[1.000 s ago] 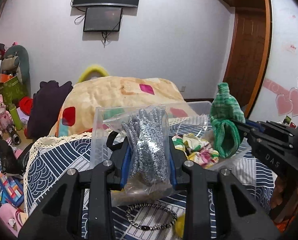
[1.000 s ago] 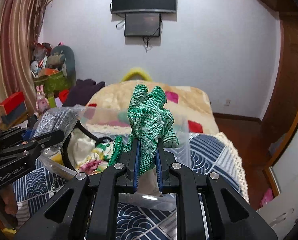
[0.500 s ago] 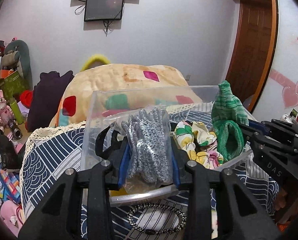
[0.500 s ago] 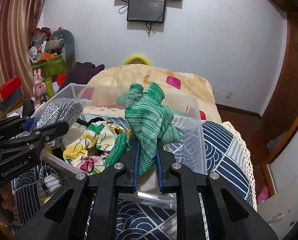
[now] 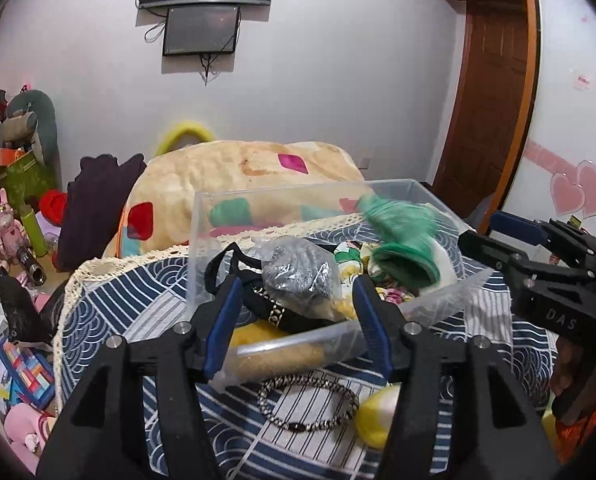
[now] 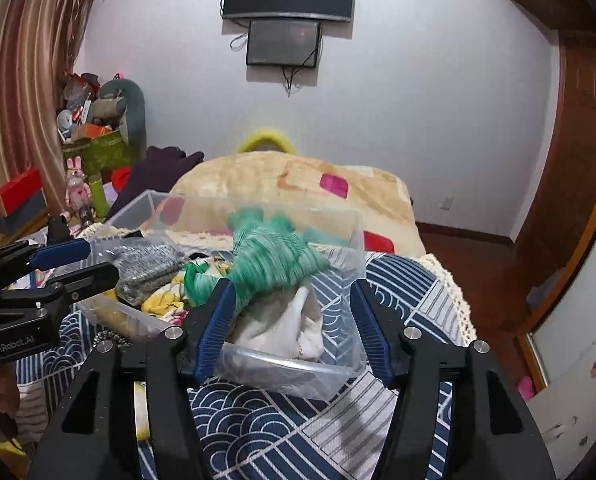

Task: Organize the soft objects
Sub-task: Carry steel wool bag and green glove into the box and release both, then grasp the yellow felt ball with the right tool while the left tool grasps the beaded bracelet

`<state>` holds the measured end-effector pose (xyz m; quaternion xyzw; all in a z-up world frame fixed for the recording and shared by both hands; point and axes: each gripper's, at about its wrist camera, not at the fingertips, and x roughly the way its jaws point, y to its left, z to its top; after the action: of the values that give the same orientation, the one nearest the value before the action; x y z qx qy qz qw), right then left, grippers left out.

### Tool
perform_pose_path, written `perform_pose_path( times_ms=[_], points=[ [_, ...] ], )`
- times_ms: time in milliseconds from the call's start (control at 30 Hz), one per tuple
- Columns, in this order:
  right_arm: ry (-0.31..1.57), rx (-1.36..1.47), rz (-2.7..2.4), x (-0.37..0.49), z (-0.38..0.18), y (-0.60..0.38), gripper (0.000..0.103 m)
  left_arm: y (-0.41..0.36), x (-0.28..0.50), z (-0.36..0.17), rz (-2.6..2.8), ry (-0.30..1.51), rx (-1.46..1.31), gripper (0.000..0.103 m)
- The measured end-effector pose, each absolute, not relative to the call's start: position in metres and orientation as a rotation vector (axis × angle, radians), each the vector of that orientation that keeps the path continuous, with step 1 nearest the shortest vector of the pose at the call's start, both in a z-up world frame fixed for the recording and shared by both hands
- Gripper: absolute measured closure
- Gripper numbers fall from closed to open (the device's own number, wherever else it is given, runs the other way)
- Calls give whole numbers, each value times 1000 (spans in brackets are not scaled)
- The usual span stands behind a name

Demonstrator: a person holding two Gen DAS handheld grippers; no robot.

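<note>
A clear plastic bin [image 5: 202,240] [image 6: 354,248] stands on the blue patterned cloth. My left gripper [image 5: 296,300] is open just above its near rim. The bagged grey gloves [image 5: 302,276] [image 6: 150,264] lie in the bin, free of the fingers. My right gripper [image 6: 292,308] is open over the bin's right end. The green knit gloves [image 6: 270,260] [image 5: 402,236], motion-blurred, are dropping into the bin onto white cloth [image 6: 286,328]. A floral cloth [image 6: 166,300] and a black strap [image 5: 234,264] also lie inside.
A beaded bracelet [image 5: 308,408] and a yellow soft item [image 5: 378,416] lie on the cloth in front of the bin. A cream quilt [image 5: 238,184] is piled behind. Toys and boxes [image 5: 14,216] crowd the left. A wooden door [image 5: 490,92] is at right.
Both grippers have opened and let go. The grey gloves bag and the green gloves have dropped from the fingers into the bin.
</note>
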<state>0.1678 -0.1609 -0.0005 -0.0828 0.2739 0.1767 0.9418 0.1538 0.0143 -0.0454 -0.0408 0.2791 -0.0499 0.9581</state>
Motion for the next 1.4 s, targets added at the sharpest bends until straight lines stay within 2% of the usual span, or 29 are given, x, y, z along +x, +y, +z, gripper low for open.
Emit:
perform_pose_path(
  times_ms=[100, 367, 1000, 1067, 1133, 1167, 1400],
  points=[
    [533, -173, 375, 158, 5, -161, 45, 19, 138, -38, -93, 537, -75, 38],
    [521, -144, 455, 130, 3, -151, 42, 36, 100, -34, -81, 528, -104, 35],
    [753, -131, 638, 123, -73, -110, 42, 35, 88, -109, -78, 756, -117, 35],
    [771, -125, 650, 123, -78, -109, 45, 33, 89, -113, -87, 772, -120, 35],
    [785, -126, 658, 124, -81, -107, 57, 30, 91, -116, -95, 781, -121, 35],
    [789, -123, 662, 123, -82, -107, 60, 29, 91, -116, -98, 783, -120, 35],
    [753, -110, 634, 117, -75, -119, 60, 12, 104, -122, -118, 809, -111, 35]
  ],
)
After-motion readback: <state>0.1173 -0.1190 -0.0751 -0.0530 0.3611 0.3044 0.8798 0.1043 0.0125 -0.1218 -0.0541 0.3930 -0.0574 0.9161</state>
